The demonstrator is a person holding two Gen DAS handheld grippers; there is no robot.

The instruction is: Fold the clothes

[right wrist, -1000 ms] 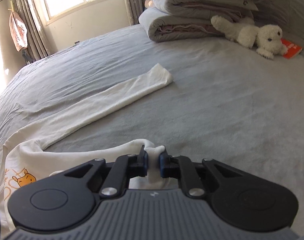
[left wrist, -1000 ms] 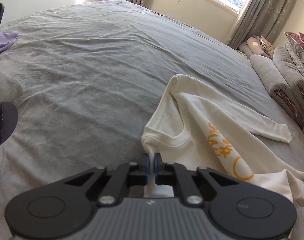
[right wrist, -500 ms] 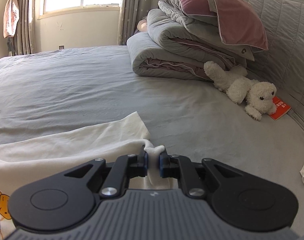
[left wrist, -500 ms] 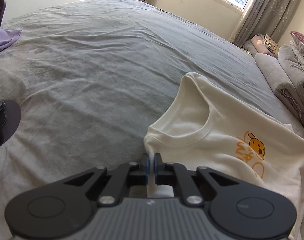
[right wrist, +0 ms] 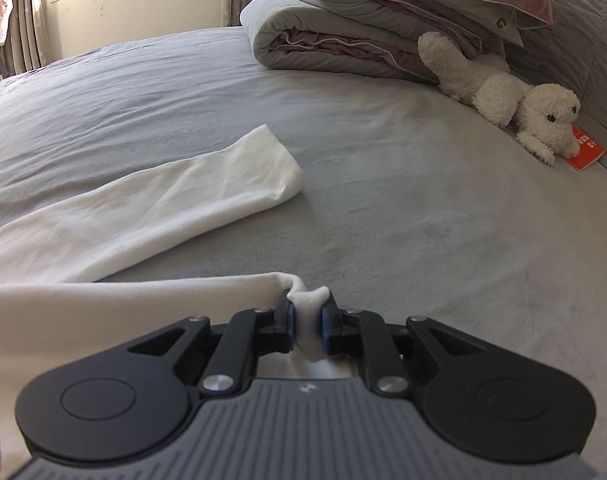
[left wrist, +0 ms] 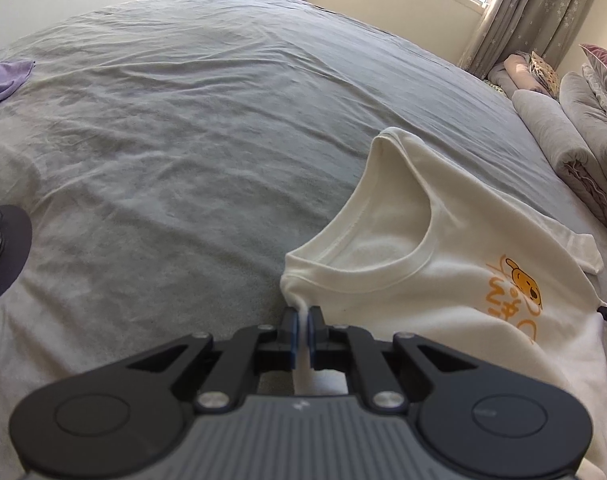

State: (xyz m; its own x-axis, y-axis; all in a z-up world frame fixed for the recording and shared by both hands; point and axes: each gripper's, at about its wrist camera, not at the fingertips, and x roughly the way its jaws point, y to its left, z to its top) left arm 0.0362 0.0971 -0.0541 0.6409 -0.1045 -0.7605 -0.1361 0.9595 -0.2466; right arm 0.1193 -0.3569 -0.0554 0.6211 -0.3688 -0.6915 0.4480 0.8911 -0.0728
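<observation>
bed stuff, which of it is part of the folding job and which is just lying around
Part of the job: cream shirt, its long sleeve, left gripper shut on the shirt, right gripper with jaws opening around a bunch of it.
Lying about: plush dog, folded quilts, orange booklet, purple cloth.

A: Where is there room on the bed [left wrist: 207, 128]?

B: Ahead and left of the shirt [left wrist: 435, 280] the sheet is bare as far as the curtains [left wrist: 515, 4]. Only a purple cloth [left wrist: 3, 80] lies at the far left edge.

A: And on the right?

B: Open sheet beyond the sleeve [right wrist: 151, 204], then the stacked quilts [right wrist: 355, 28], a plush dog [right wrist: 499, 92] and a red book [right wrist: 585, 150] block the headboard side.
</observation>
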